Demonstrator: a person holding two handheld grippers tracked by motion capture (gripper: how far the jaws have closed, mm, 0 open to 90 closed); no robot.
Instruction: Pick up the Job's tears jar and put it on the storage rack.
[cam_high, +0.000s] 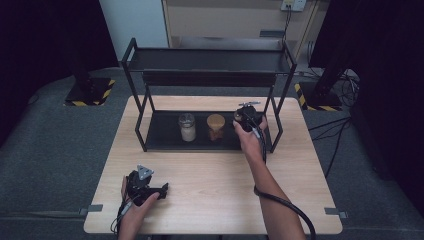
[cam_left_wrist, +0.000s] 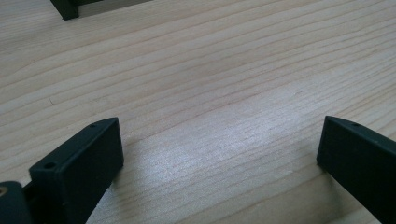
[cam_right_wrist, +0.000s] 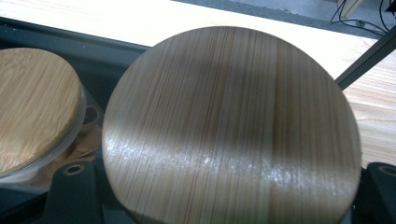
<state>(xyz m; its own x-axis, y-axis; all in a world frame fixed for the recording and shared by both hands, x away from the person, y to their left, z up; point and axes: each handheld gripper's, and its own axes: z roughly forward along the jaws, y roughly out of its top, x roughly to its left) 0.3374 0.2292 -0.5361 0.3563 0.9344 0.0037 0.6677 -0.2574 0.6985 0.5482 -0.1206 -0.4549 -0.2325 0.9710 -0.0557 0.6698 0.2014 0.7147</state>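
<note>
A jar with a round wooden lid stands between the jaws of my right gripper, which press against it from both sides. The right gripper is over the right part of the black rack's lower shelf, and it and the hand hide that jar in the high view. Beside it stands a second wooden-lidded jar with brown contents. Further left is a glass jar with white contents. My left gripper rests low over the table's near left, open, with bare wood between its jaws.
The black two-tier rack stands at the back of the wooden table, with its upper shelf over the jars. One rack foot shows far ahead of the left gripper. Cables trail from both grippers toward the front edge.
</note>
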